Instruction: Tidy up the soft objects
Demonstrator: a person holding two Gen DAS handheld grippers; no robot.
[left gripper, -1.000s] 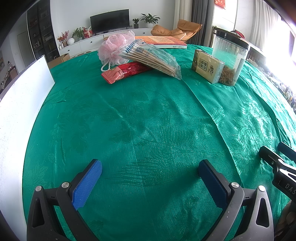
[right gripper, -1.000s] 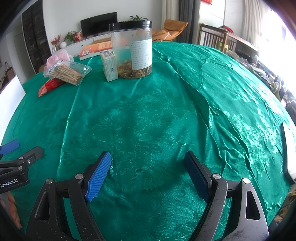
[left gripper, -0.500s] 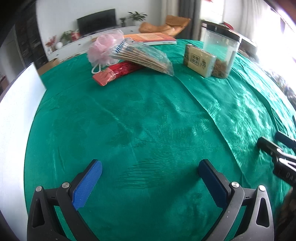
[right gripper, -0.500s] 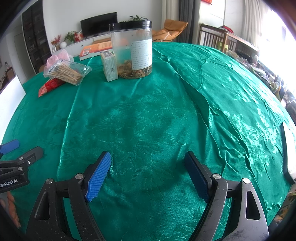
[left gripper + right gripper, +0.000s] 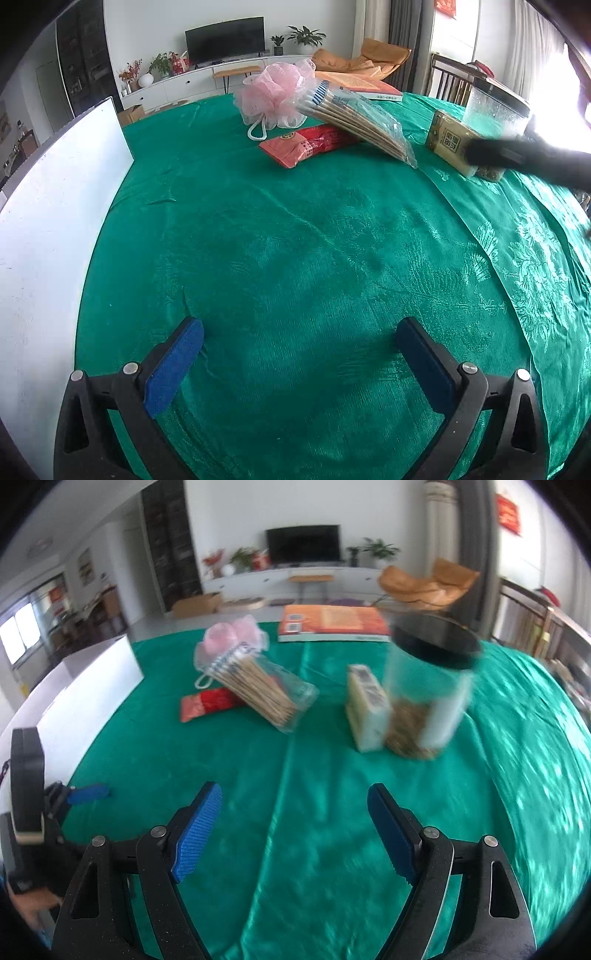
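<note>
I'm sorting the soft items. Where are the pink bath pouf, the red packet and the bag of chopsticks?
pink bath pouf (image 5: pixel 271 94), left wrist view, middle of the mesh.
red packet (image 5: pixel 306 144), left wrist view, top face.
bag of chopsticks (image 5: pixel 356 116), left wrist view, mid-bundle.

Green-clothed table (image 5: pixel 295 258) bears pink puff (image 5: pixel 271 96), red packet (image 5: pixel 306 144), jar (image 5: pixel 428 686)

Bright daylight, window glare blown out at right; right wrist view motion-blurred; fisheye-bent edges.
</note>
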